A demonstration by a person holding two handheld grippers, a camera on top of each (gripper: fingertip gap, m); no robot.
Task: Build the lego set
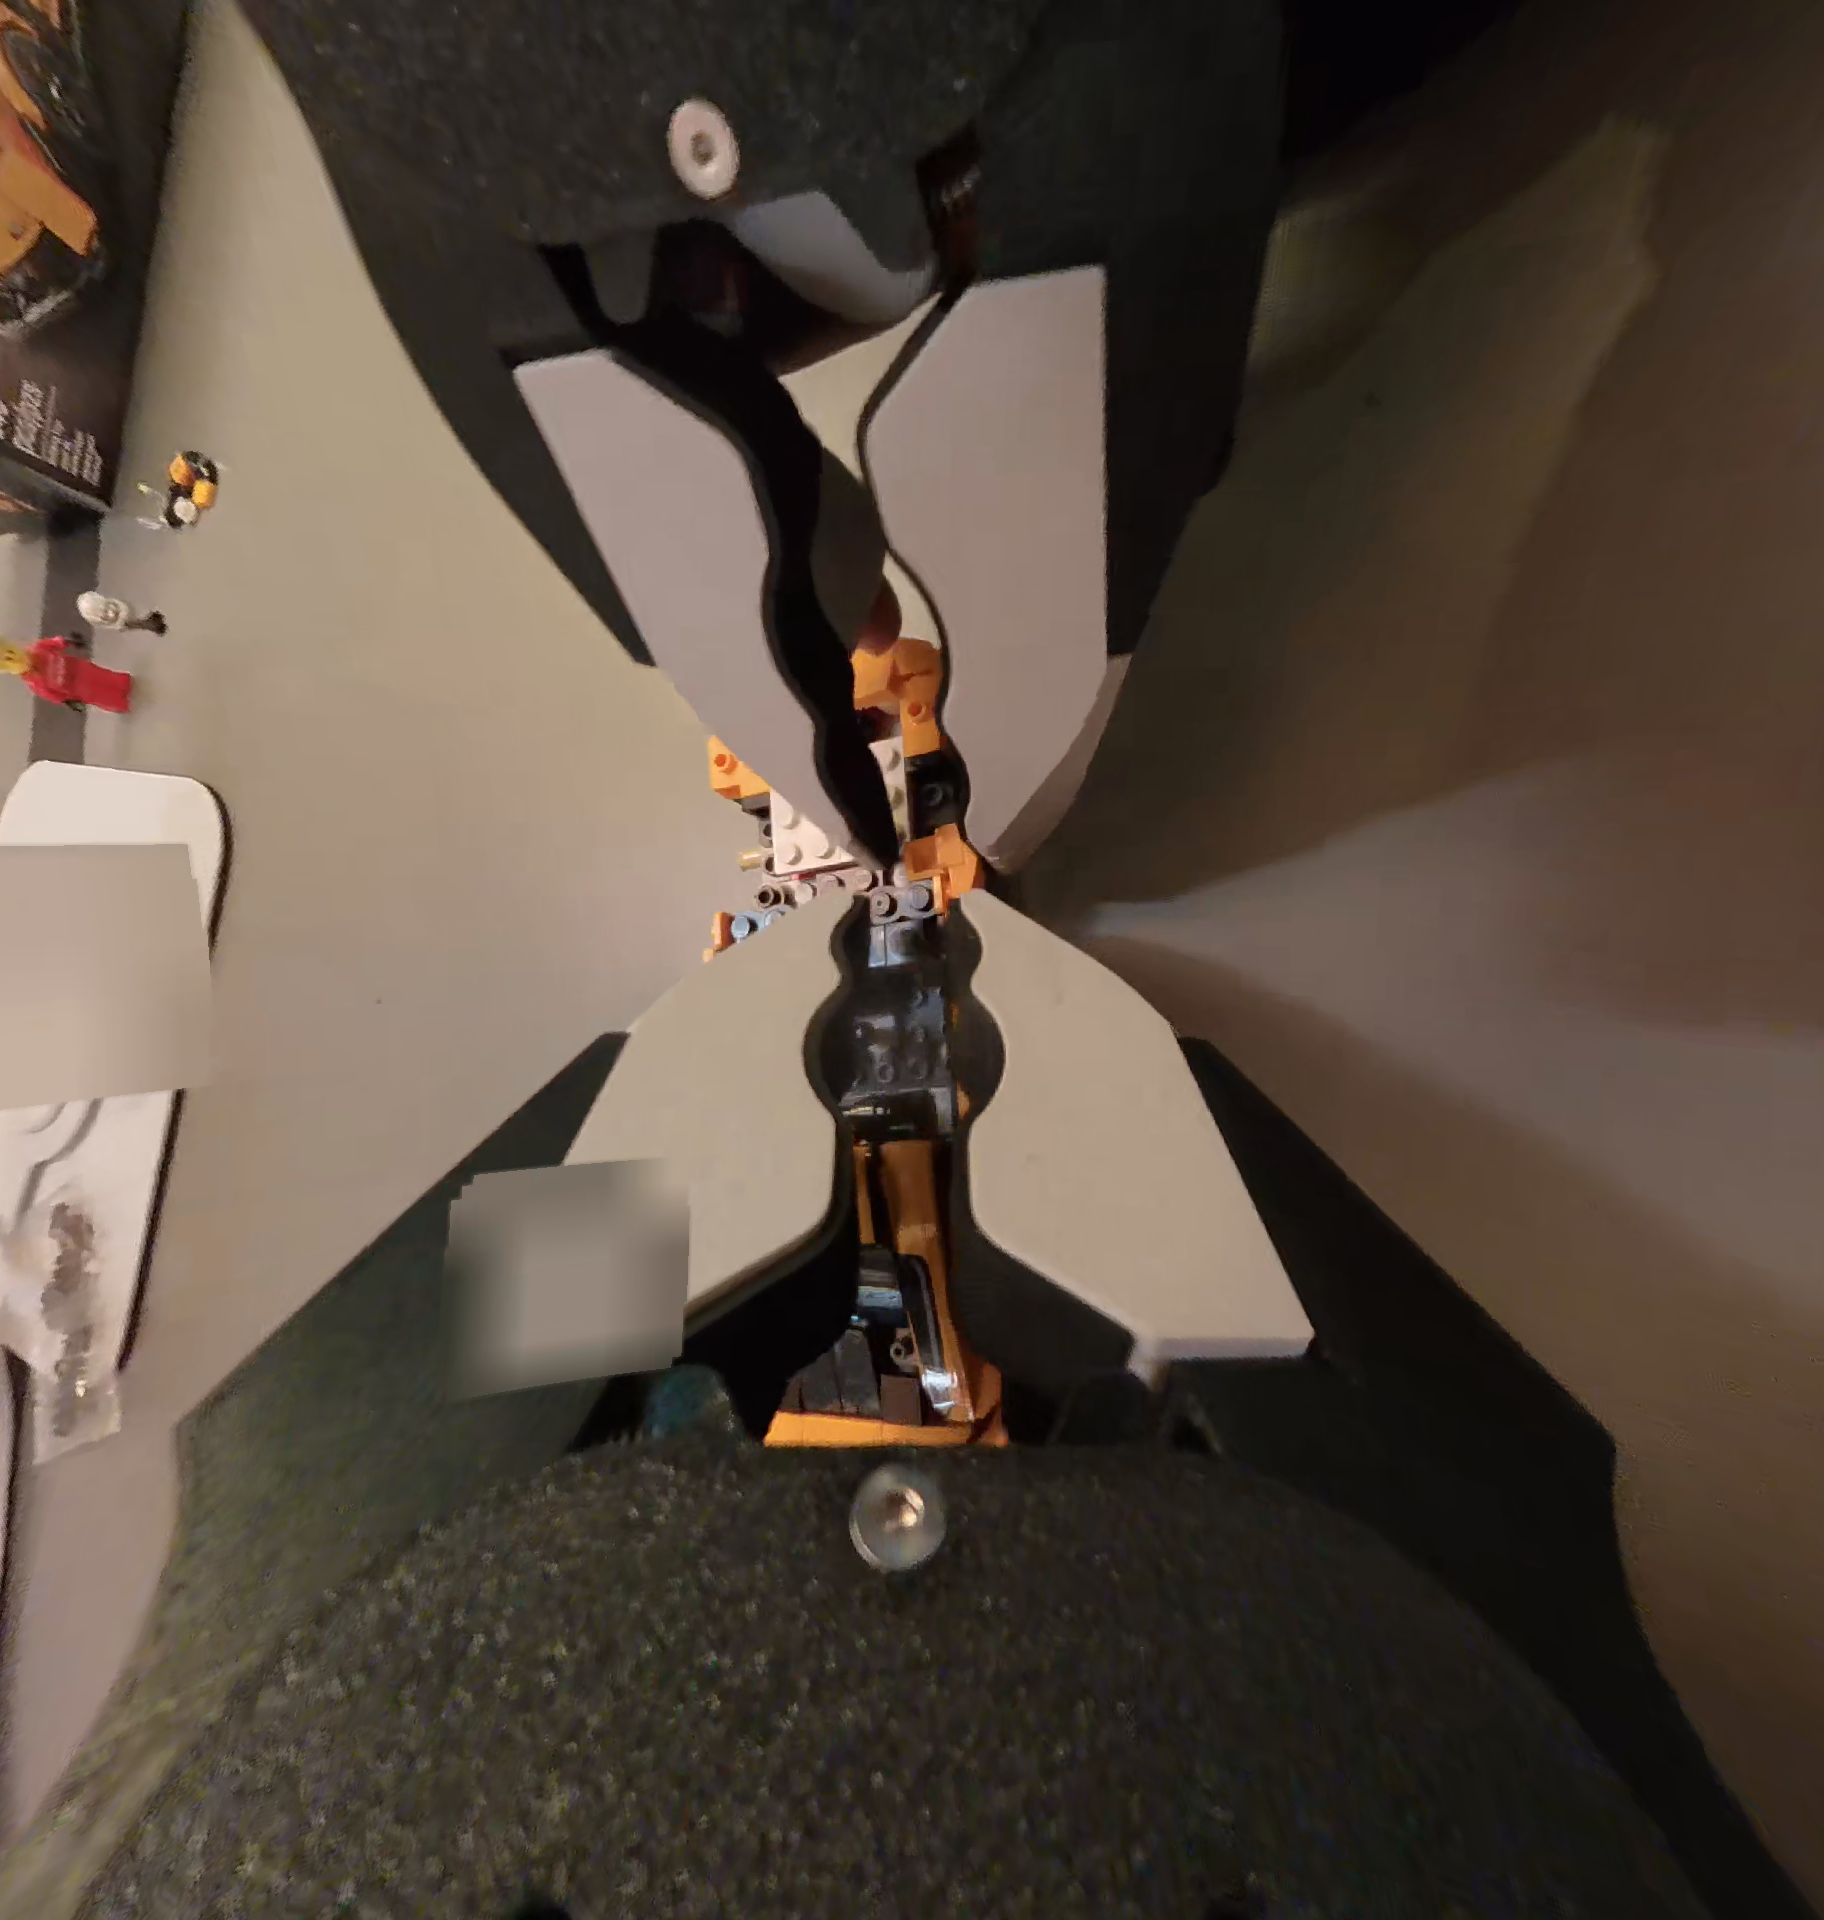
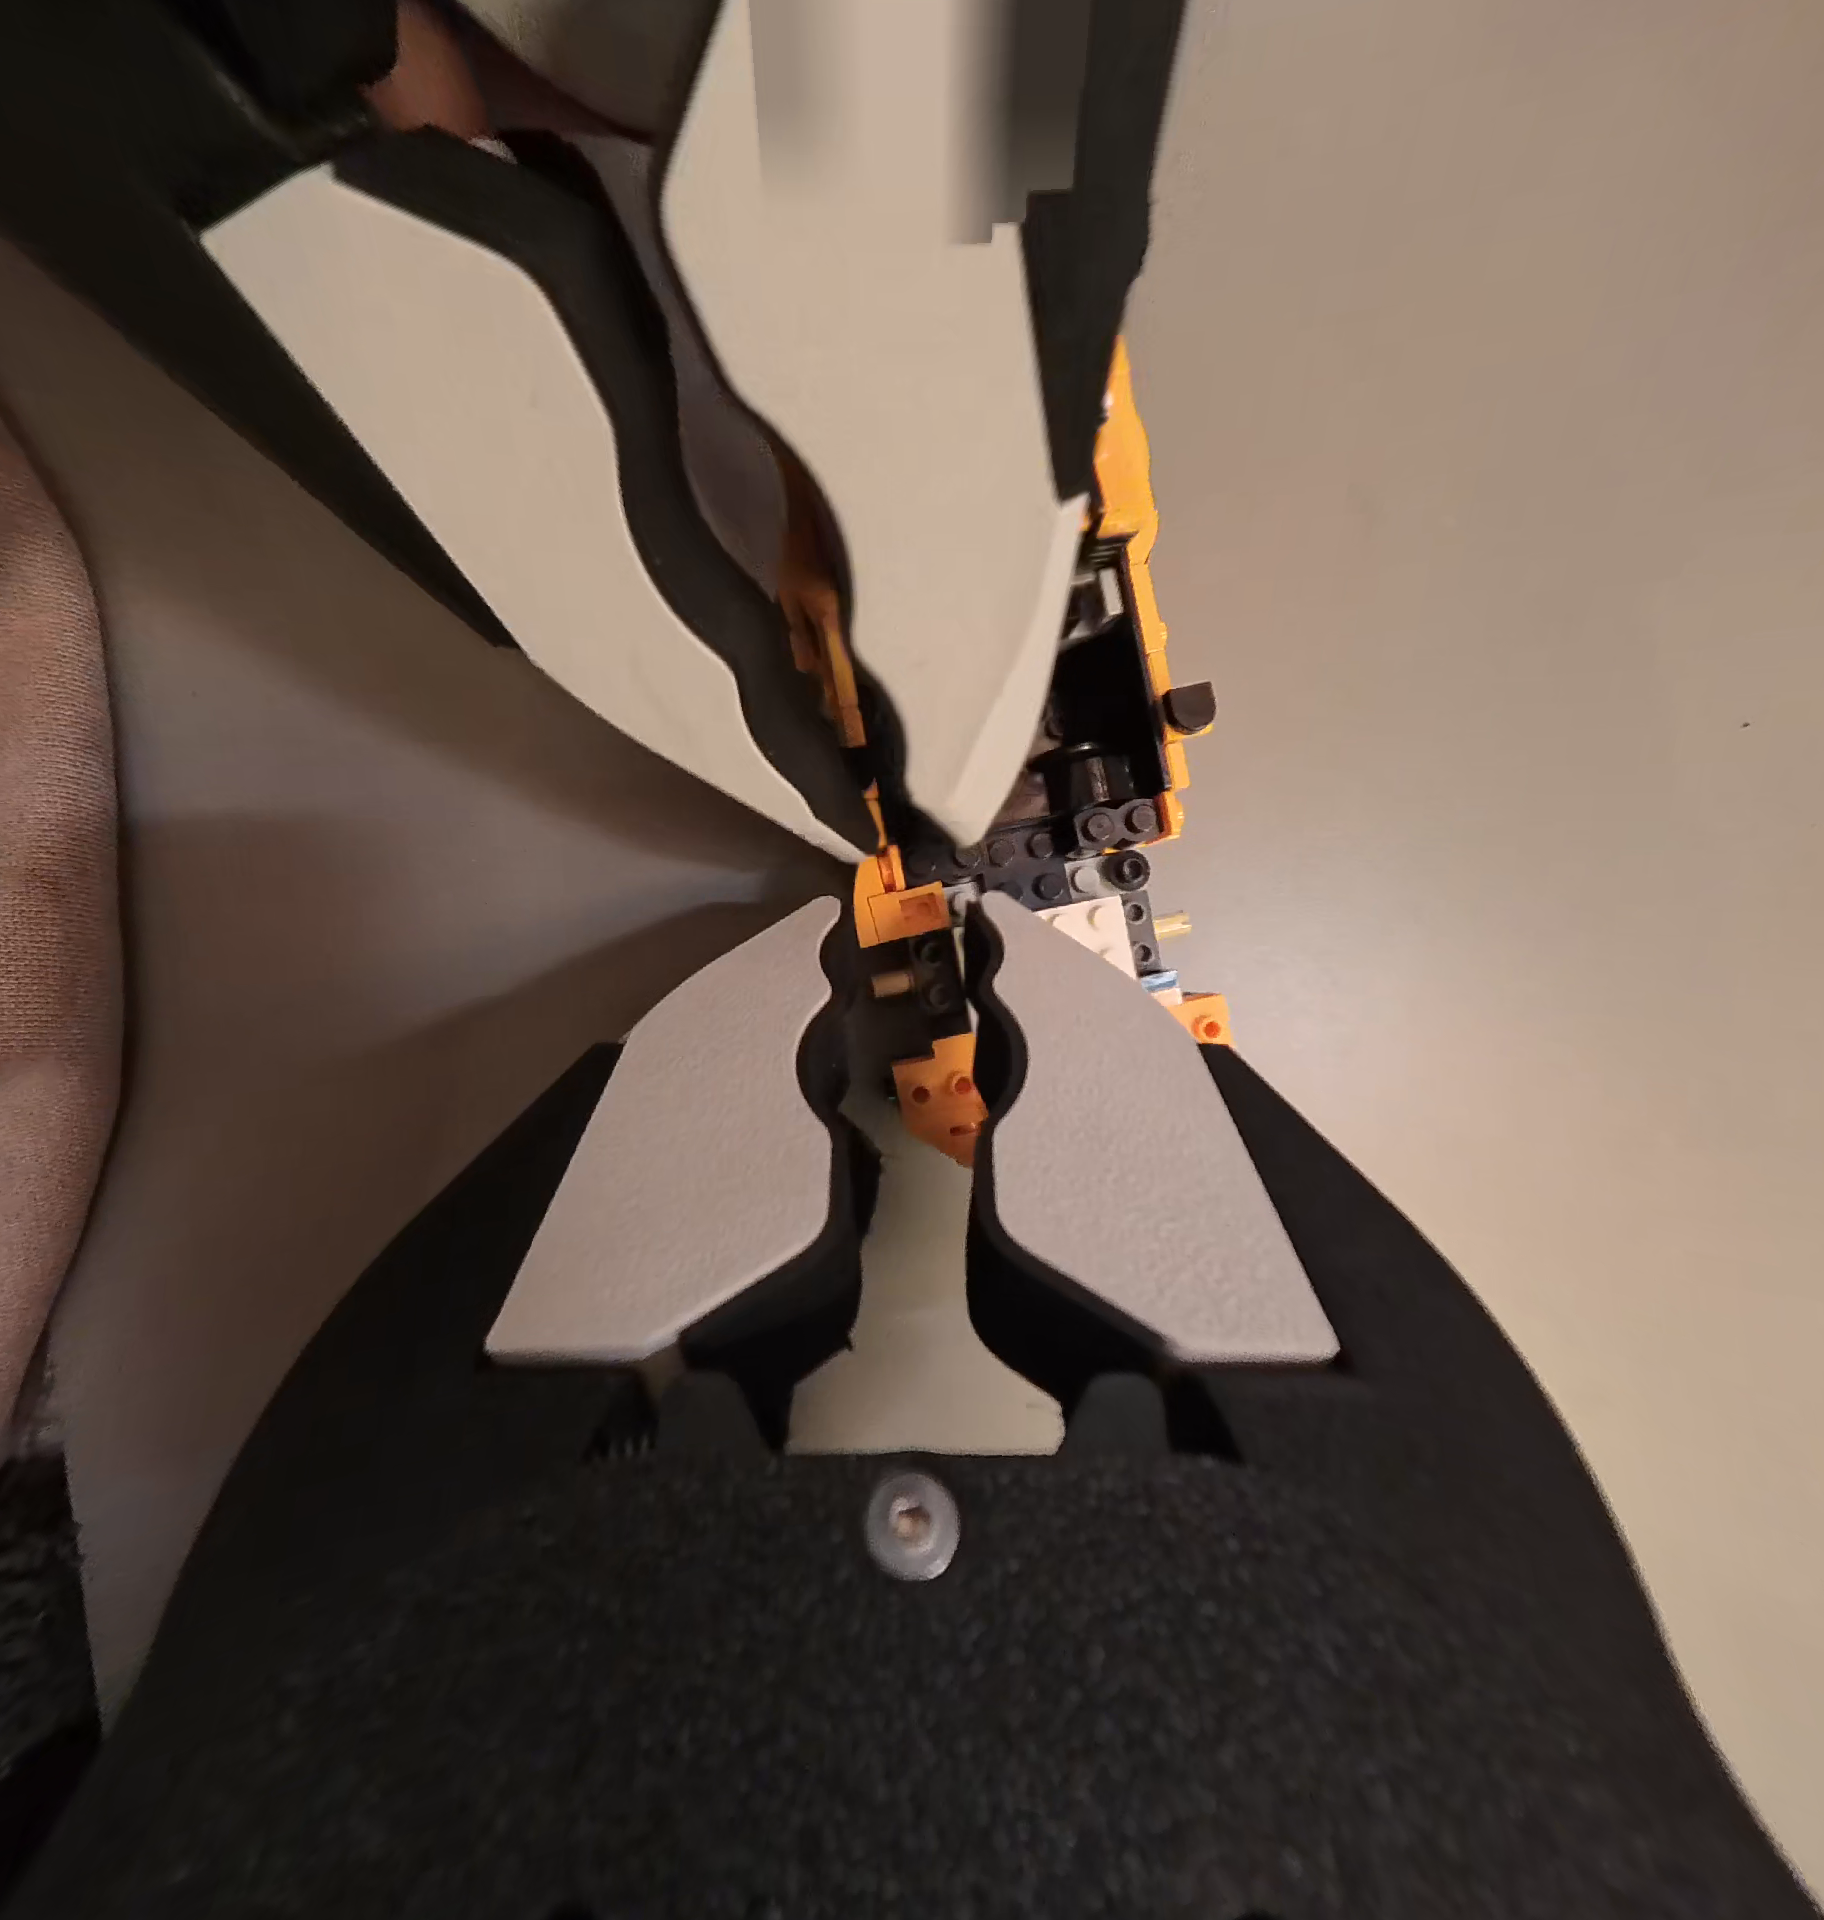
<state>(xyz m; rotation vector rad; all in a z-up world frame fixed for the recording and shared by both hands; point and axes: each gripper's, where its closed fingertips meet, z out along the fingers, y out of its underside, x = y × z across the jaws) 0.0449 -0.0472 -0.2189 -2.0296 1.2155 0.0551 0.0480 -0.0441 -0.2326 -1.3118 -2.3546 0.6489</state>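
Note:
A partly built orange, black and grey lego car (image 1: 892, 1039) is held between both grippers above the pale table (image 1: 420, 727). My left gripper (image 1: 897, 914) is shut on its black and orange body, which runs back between the fingers toward the camera. My right gripper (image 1: 929, 857) comes in from the top of the left wrist view, tip to tip with the left one. In the right wrist view my right gripper (image 2: 906, 906) is shut on the car's (image 2: 1105, 727) orange and black end. The left gripper (image 2: 913, 844) grips it from above.
At the left of the left wrist view lie the lego box (image 1: 14, 260), a red minifigure (image 1: 56, 670), small loose parts (image 1: 186, 488) and a bag of pieces on white paper (image 1: 77, 1299). A person's clothing (image 2: 14, 831) fills the right wrist view's left edge. Both grippers' tips are close together, under 4 cm apart.

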